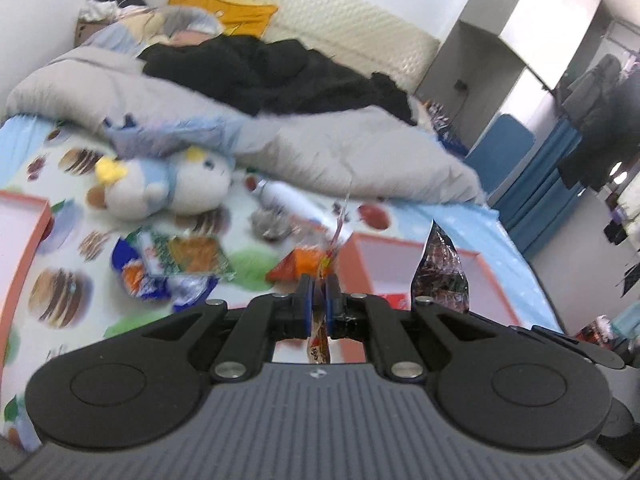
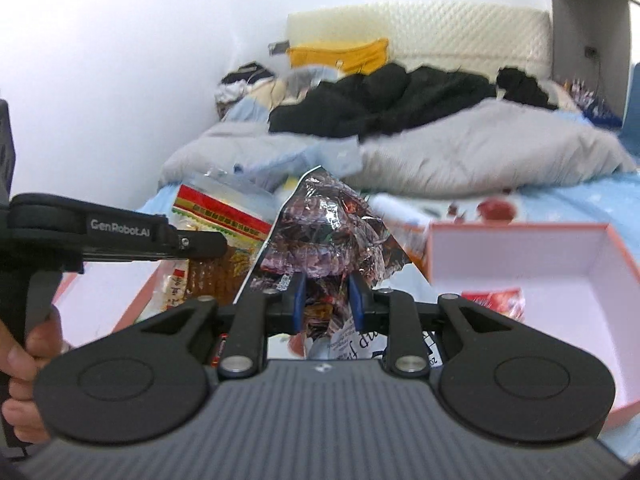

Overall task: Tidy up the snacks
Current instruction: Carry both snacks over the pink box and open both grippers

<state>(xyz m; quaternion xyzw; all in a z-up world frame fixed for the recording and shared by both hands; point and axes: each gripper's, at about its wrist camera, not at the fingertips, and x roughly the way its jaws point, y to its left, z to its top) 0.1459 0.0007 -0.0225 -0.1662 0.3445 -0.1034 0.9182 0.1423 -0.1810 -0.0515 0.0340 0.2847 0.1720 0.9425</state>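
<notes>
Above the bed (image 1: pixel 460 216) — each claw clamped on a snack: left claw (image 1: pixel 319 280) on a thin packet (image 1: pixel 318 344), right claw (image 2: pixel 327 286) on a crinkly bag (image 2: pixel 332 224).

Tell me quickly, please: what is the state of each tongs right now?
Left tongs: closed on a clear snack packet with a red-and-yellow label.
Right tongs: closed on a dark, shiny bag of wrapped sweets.

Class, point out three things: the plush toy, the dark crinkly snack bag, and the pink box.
plush toy (image 1: pixel 176 184), left wrist view, its white belly.
dark crinkly snack bag (image 2: pixel 332 224), right wrist view, its upper middle.
pink box (image 2: pixel 532 256), right wrist view, its inner back wall.
</notes>
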